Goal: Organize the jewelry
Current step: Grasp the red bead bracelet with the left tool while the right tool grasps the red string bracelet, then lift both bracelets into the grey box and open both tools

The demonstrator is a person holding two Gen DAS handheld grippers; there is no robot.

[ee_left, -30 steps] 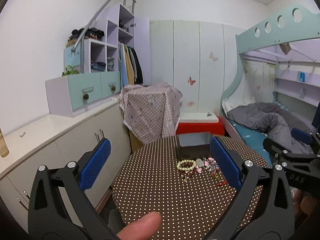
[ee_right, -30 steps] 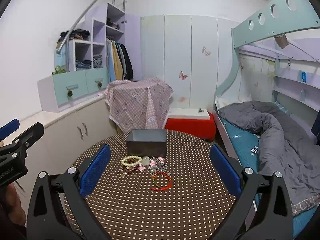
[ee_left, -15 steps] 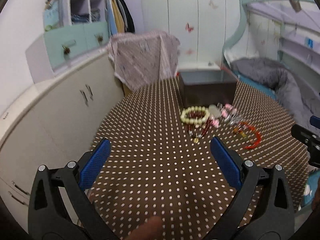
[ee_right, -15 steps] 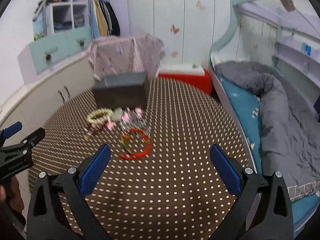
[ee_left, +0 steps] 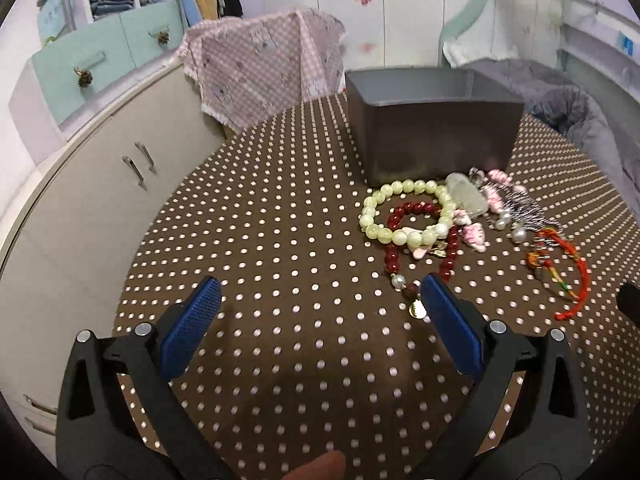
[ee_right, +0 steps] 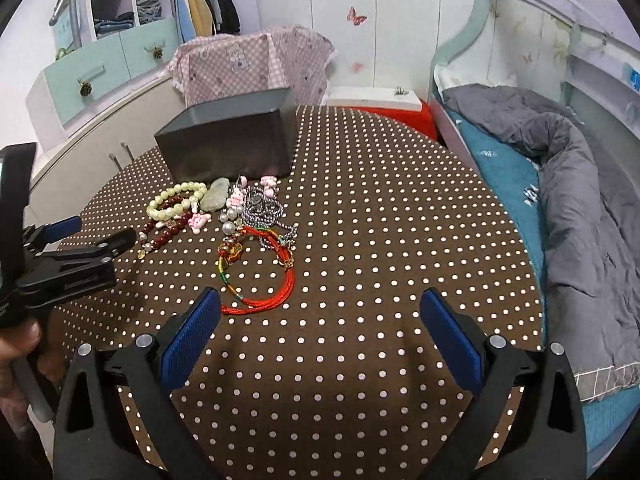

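Note:
A pile of jewelry lies on the brown dotted round table (ee_left: 280, 264) in front of a dark grey open box (ee_left: 434, 124). It holds a pale green bead bracelet (ee_left: 404, 210), a dark red bead bracelet (ee_left: 420, 240), pink charms, a silver chain (ee_right: 262, 204) and a red cord bracelet (ee_right: 272, 276). My left gripper (ee_left: 316, 308) is open and empty, low over the table, its right finger beside the red beads' pendant. My right gripper (ee_right: 320, 312) is open and empty, its left finger beside the red cord bracelet. The box also shows in the right wrist view (ee_right: 230, 146).
A cream cabinet (ee_left: 92, 184) runs along the table's left. A pink checked cloth covers something behind the box (ee_left: 264, 68). A bed with a grey quilt (ee_right: 580, 208) lies right of the table. The left gripper shows at the right view's left edge (ee_right: 68, 264).
Both grippers have tilted down and moved closer to the table and the jewelry pile. The jewelry and box now look larger. Both grippers stay open.

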